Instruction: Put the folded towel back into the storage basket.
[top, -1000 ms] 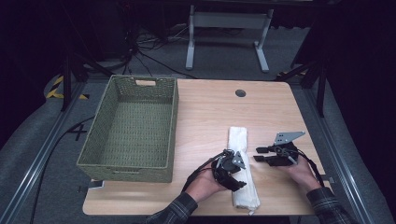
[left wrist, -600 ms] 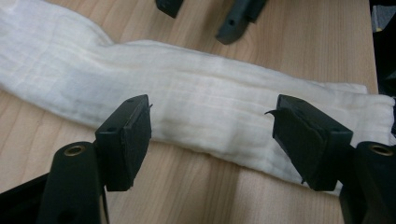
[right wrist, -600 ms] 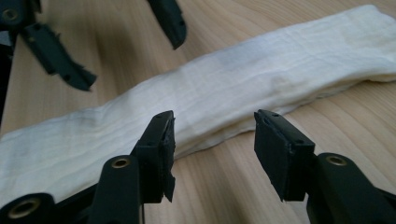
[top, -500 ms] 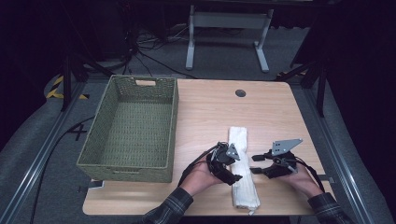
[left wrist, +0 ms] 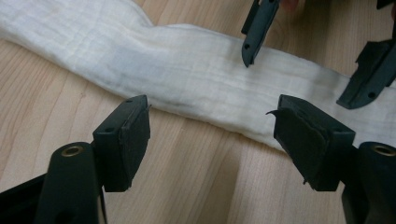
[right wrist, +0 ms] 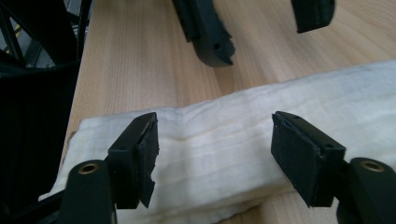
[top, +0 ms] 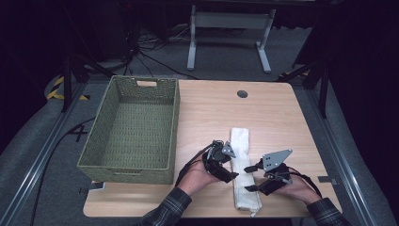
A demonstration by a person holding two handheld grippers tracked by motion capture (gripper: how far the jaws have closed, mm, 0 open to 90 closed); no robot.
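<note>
A long folded white cloth [top: 240, 141] lies flat on the wooden table [top: 211, 108], running toward the front edge. My left gripper [top: 230, 164] sits at the cloth's left side. It is open after widening within the past second, and the left gripper view has its jaws [left wrist: 212, 121] over bare wood just short of the cloth [left wrist: 187, 74]. My right gripper [top: 249, 178] faces it from the right side. Its jaws [right wrist: 215, 144] have just been opening and hover apart over the cloth [right wrist: 327, 93] without pressing it. Each gripper faces the other across the cloth.
A green woven basket [top: 124, 167] with nothing in it stands on the left half of the table. A dark cable hole [top: 242, 93] sits near the far edge. Bare wood stretches behind the cloth and to its right.
The right gripper has come toward the front edge and the cloth, and its jaws have spread. The left gripper has slid slightly left off the cloth, and its jaws have widened.
</note>
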